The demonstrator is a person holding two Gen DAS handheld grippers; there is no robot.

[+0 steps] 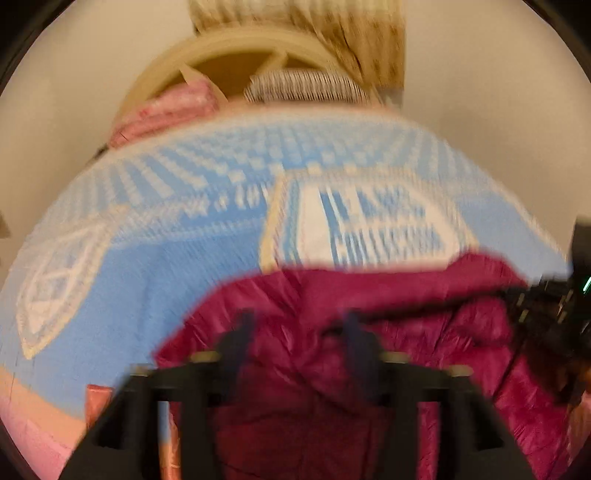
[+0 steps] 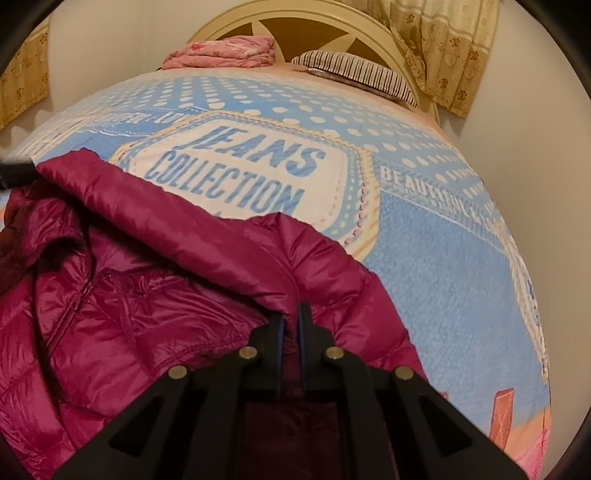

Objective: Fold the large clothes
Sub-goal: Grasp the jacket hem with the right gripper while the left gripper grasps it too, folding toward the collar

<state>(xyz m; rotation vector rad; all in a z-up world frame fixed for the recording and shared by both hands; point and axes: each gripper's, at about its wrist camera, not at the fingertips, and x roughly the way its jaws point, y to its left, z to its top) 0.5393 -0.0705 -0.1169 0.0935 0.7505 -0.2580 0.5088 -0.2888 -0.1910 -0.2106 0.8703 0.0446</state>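
A magenta puffer jacket lies rumpled on the blue bedspread at the near side of the bed. My right gripper is shut on a fold of the jacket at its right edge. In the blurred left wrist view the jacket lies below and ahead of my left gripper, whose fingers stand apart with no cloth between them. The right gripper shows at the right edge of that view, on the jacket.
A folded pink blanket and a striped pillow lie at the cream headboard. A patterned curtain hangs at the far right. The bedspread has a white printed label beyond the jacket.
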